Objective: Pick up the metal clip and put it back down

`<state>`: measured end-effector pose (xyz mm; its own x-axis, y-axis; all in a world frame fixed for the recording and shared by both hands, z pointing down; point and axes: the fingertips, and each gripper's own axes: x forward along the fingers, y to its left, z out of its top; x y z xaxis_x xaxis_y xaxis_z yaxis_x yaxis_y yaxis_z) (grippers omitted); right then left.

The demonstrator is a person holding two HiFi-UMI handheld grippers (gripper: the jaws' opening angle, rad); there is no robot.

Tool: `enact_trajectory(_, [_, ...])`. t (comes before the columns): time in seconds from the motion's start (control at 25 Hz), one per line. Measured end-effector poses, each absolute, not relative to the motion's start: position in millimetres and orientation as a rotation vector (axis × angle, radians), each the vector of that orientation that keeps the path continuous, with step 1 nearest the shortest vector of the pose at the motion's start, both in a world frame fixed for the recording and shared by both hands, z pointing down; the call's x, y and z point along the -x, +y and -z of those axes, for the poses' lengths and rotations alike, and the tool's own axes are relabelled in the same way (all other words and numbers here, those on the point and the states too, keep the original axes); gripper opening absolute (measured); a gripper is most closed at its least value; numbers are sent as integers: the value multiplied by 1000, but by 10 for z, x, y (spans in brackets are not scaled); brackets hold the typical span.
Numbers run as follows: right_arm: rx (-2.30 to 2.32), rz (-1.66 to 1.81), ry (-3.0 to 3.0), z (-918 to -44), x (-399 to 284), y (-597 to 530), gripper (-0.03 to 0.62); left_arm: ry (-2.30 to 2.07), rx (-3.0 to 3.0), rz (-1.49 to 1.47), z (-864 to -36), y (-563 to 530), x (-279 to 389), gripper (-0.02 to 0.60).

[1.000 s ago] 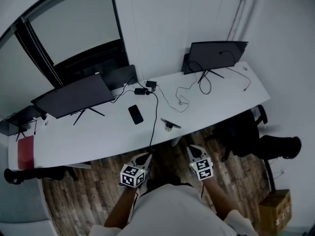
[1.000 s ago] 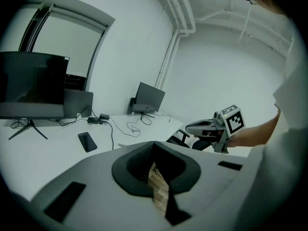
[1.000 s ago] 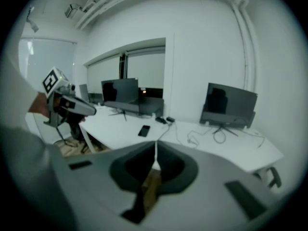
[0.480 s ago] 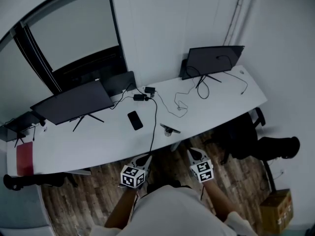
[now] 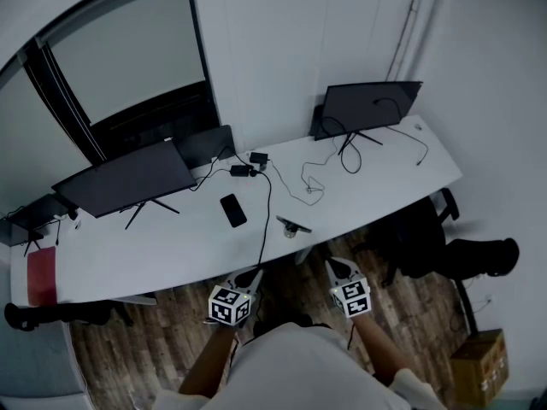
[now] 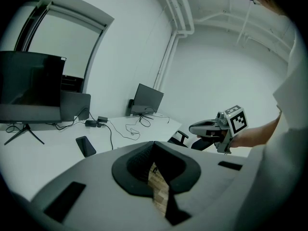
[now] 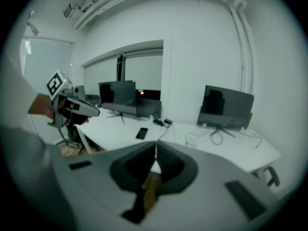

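The metal clip lies on the white desk close to its front edge, a thin dark strip on a small base. Both grippers hang short of the desk, over the wooden floor and near my body. My left gripper has its jaws together with nothing between them, also in the left gripper view. My right gripper is shut and empty as well, seen in its own view. The clip sits ahead of and between the two gripper tips, apart from both.
A black phone, a black cable with a power brick, and several monitors stand on the desk. A dark office chair is at the right, a cardboard box on the floor.
The desk has slid slightly up and left in the head view. Both grippers stay in about the same place, still shut.
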<state>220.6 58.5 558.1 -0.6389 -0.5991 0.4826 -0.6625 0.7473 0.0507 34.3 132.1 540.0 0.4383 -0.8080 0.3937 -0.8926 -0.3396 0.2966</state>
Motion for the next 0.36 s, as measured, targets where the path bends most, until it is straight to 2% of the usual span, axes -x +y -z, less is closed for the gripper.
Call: enact_trajectory(0.36, [-943,-181,-2469,-5577,-2214,617,34,-1430,-2221,-247,-5420,1328,-359,32])
